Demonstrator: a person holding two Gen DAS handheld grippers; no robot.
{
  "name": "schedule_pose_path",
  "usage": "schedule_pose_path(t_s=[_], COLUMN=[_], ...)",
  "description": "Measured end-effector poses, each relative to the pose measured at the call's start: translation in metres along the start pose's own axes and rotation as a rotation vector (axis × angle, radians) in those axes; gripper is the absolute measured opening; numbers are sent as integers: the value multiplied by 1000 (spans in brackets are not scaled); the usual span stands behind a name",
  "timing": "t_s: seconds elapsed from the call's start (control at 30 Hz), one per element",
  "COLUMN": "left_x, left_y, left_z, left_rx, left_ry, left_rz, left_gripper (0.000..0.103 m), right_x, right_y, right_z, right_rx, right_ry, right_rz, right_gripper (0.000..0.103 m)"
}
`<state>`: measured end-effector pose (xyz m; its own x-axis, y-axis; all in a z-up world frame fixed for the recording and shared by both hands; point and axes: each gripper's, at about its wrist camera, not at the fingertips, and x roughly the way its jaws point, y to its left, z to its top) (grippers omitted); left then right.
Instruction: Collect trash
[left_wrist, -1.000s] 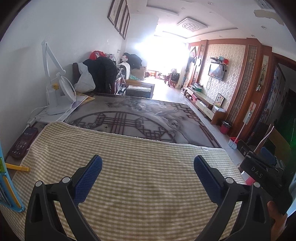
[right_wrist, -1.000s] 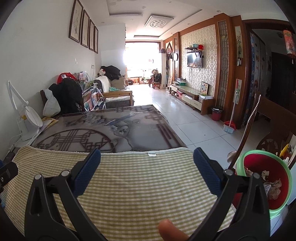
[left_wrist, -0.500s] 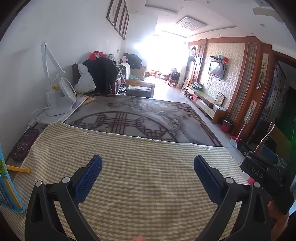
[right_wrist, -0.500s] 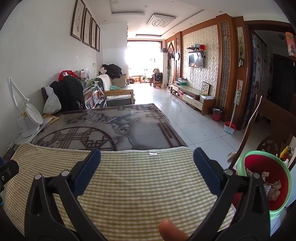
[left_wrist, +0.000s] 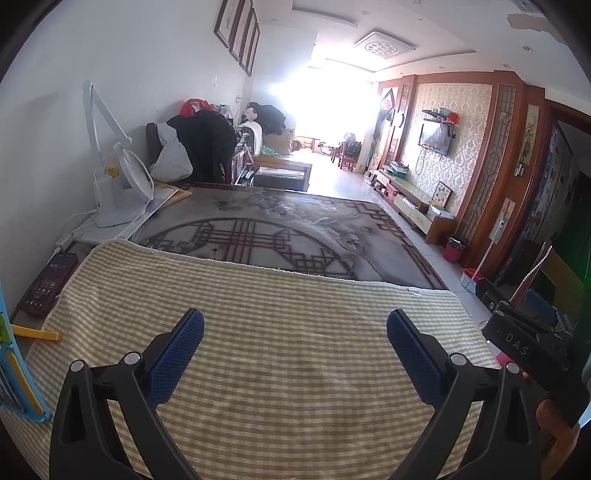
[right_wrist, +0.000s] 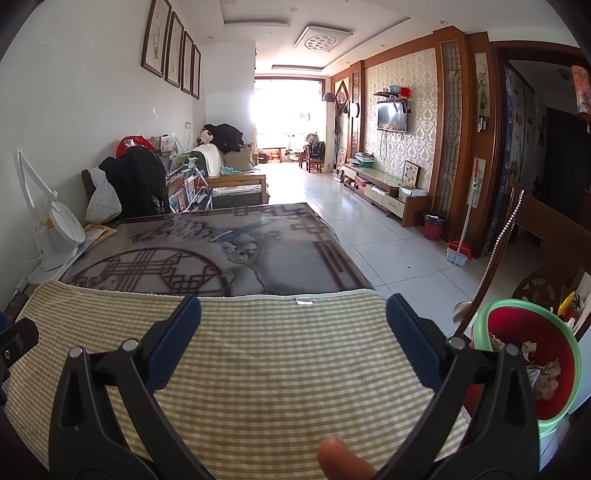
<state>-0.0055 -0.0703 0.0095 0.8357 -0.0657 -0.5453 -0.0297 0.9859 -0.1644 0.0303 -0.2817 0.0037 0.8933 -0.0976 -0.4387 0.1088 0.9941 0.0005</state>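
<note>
While both grippers hang over the worktop, neither has hold of anything: the left gripper (left_wrist: 294, 332) has its blue-padded fingers spread wide, and the right gripper (right_wrist: 293, 321) is splayed just as far, with nothing between the pads. A fingertip (right_wrist: 343, 456) pokes in at the bottom edge of the right wrist view.

Right under both sits a yellow-green checked cloth mat (left_wrist: 280, 354), pretty much bare. Just off the left gripper's left side there's a flat yellow plastic strip (left_wrist: 35, 334) lying on the mat's edge, and a bit further out that way a dark smartphone (left_wrist: 48, 284) with its screen lit. To the left gripper's right, the black body of the other tool marked DAS (left_wrist: 524, 347) pokes in.

The trash is down to the right of the right gripper, below worktop level: a red plastic bin with a green rim (right_wrist: 532, 354) holding crumpled paper scraps (right_wrist: 546, 373).

Ahead of the mat, the worktop turns into a dark glass-topped surface with a lattice and flower pattern (right_wrist: 221, 251). Far left of that stands a white desk fan with a lamp arm (left_wrist: 114, 184), and beyond it a chair piled with dark clothes (right_wrist: 136, 181).
</note>
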Motion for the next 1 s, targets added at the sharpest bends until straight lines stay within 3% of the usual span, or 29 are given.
schedule_pose_path(t_s=[1.0], left_x=[6], left_y=[0], left_z=[-7], left_rx=[2], left_ry=[17], left_rz=[-4], left_gripper=[95], right_x=[5], right_y=[-1], right_z=[-5], right_rx=[-31], right_ry=[30], right_rz=[12], right_gripper=[98])
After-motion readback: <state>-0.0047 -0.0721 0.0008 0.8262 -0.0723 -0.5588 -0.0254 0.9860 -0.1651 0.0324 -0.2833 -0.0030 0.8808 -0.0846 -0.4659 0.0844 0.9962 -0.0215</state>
